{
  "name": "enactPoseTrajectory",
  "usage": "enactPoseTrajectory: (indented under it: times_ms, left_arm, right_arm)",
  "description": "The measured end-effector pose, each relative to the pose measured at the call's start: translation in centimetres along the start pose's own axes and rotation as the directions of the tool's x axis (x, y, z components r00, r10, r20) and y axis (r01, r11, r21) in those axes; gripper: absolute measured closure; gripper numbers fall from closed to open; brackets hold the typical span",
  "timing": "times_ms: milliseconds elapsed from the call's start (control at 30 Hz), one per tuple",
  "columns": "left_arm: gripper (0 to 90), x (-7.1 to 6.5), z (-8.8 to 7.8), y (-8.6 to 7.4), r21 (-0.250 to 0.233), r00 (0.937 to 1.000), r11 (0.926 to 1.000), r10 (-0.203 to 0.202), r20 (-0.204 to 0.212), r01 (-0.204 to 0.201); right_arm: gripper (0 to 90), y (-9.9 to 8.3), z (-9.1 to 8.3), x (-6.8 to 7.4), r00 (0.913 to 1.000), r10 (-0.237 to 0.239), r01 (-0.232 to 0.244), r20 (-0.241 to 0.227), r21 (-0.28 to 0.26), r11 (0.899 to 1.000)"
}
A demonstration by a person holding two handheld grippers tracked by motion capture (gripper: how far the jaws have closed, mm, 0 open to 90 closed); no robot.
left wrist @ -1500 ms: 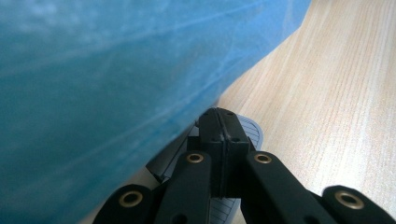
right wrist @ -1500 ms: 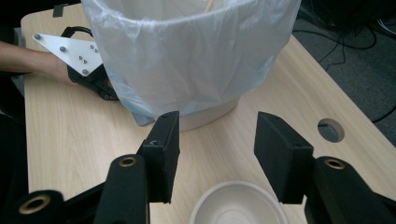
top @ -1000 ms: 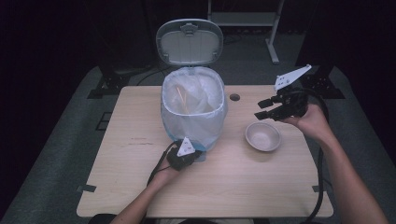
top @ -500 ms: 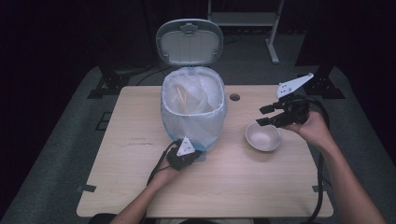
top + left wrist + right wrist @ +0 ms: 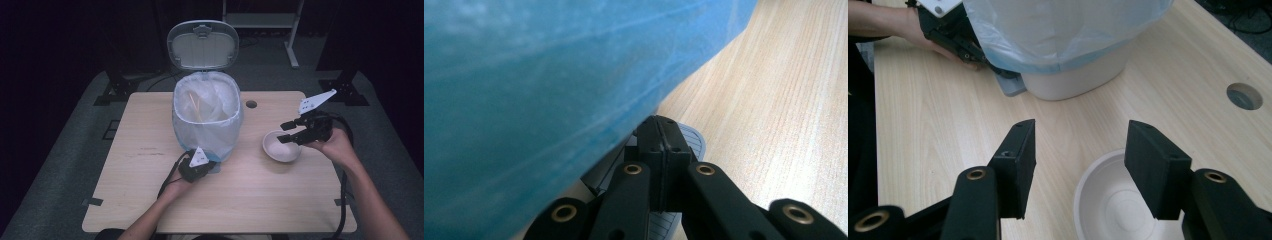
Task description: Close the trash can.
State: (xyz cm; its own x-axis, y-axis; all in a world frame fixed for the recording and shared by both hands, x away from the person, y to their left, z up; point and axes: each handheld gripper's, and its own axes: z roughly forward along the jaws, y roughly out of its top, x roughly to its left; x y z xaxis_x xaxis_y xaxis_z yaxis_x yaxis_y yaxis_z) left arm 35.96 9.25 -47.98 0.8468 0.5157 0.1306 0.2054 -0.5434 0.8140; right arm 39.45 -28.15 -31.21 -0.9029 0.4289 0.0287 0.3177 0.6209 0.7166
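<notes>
A white pedal bin (image 5: 207,117) lined with a pale blue bag (image 5: 534,90) stands mid-table, its lid (image 5: 202,45) up. My left gripper (image 5: 212,167) is shut with nothing between its jaws. Its closed tips (image 5: 663,132) rest on the grey ribbed pedal (image 5: 691,137) at the bin's foot. A white empty bowl (image 5: 281,146) sits to the right of the bin. My right gripper (image 5: 285,132) hovers open just above the bowl's left rim. In the right gripper view its jaws (image 5: 1080,145) straddle the near rim of the bowl (image 5: 1113,205) without touching it.
The wooden table (image 5: 125,200) has a round cable hole (image 5: 251,104) behind the bowl. Something thin and yellowish lies inside the bag (image 5: 197,102). Dark stands and cables sit on the floor beyond the far edge. Bare tabletop lies left of the bin and along the front.
My right gripper has come down and slightly left, closer over the bowl. The left gripper, the bin and its raised lid have stayed as they were.
</notes>
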Motion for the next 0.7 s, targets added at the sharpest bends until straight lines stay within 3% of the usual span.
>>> enactPoseTrajectory:
  times_ms: [167, 300, 333, 700]
  left_arm:
    - [90.0, 0.0, 0.0, 0.0, 0.0, 1.0, 1.0, 0.004, 0.0, -0.004]
    - [90.0, -0.1, 0.1, 0.0, -0.007, 0.9999, 0.9999, -0.016, 0.004, 0.016]
    - [90.0, 0.0, 0.0, 0.0, -0.006, 1.0, 1.0, 0.0, -0.001, 0.0]
    - [90.0, 0.0, 0.0, 0.0, -0.007, 1.0, 1.0, 0.001, -0.002, -0.001]
  right_arm:
    - [44.6, -0.6, 0.2, 0.1, 1.0, 0.005, -0.005, -0.007, -0.015, 1.0]
    - [44.4, -1.2, 0.4, 0.1, 0.9999, 0.009, -0.009, -0.006, -0.012, 1.0]
    - [44.5, -1.4, 0.4, 0.1, 0.9999, 0.014, -0.014, -0.009, -0.013, 1.0]
    - [44.2, -2.9, 1.0, 0.1, 0.9994, 0.027, -0.027, -0.022, -0.015, 1.0]
